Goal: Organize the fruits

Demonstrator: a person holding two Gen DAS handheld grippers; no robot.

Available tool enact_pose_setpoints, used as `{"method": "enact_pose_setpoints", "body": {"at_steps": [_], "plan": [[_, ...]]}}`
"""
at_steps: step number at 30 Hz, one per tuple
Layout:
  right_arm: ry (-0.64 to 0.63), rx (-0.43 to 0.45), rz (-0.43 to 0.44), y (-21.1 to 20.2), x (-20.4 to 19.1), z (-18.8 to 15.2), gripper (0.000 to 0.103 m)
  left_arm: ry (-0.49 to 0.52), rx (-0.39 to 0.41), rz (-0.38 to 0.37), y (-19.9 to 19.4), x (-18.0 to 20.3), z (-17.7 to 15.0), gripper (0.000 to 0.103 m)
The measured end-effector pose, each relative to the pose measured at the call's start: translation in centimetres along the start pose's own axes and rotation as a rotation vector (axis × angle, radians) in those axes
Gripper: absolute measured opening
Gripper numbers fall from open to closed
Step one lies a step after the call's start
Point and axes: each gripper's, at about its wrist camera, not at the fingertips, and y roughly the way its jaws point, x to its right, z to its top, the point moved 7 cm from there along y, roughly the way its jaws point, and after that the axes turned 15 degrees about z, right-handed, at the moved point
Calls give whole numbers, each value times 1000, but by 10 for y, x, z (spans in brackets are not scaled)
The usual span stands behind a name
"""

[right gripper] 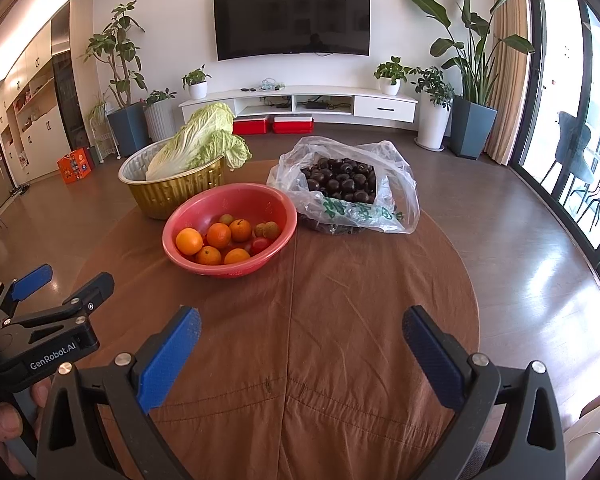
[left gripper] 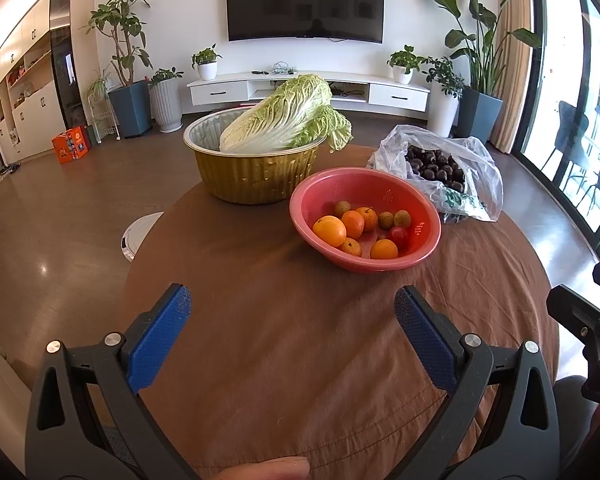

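While the left wrist view is looking out across the round table [left gripper: 260, 360] under its brown cloth, the left gripper [left gripper: 292, 312] is hovering with its blue pads spread wide and nothing between them. Ahead of it and a little to its right, the pink colander [left gripper: 420, 204] is holding the fruits [left gripper: 356, 228]: several oranges, a few small brownish ones and a red one. Beyond it, the gold foil basin [left gripper: 256, 176] is carrying a napa cabbage [left gripper: 284, 116], and further right a plastic bag [left gripper: 480, 168] is lying open around dark round fruit. At this view's right edge, part of the other tool is poking in.

Seen from the right wrist, the right gripper [right gripper: 300, 332] is likewise standing open and empty, with the colander ahead to its left and the bag ahead and slightly right, just beside the colander. The left gripper is showing at the far left, held by a hand [right gripper: 4, 420].

Round fruits are likely to roll or squirt from a pinch, and the light colander may be tipping or sliding if pushed on its rim; loose bag film could be snagging on a pad.

What the dark fruit is stays hard to tell, and the bag is hiding how deep the pile goes. No sorting destination is evident.
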Motion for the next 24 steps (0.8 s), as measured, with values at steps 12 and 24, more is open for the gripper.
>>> {"method": "enact_pose_setpoints", "body": {"at_steps": [12,24], "plan": [[0,-2,0,0,0,-1,103,5,-6,0,3,2,-5,103],[-1,-2,-1,0,-1,0,103,8,-11,-4,4,3,-7,103]]}}
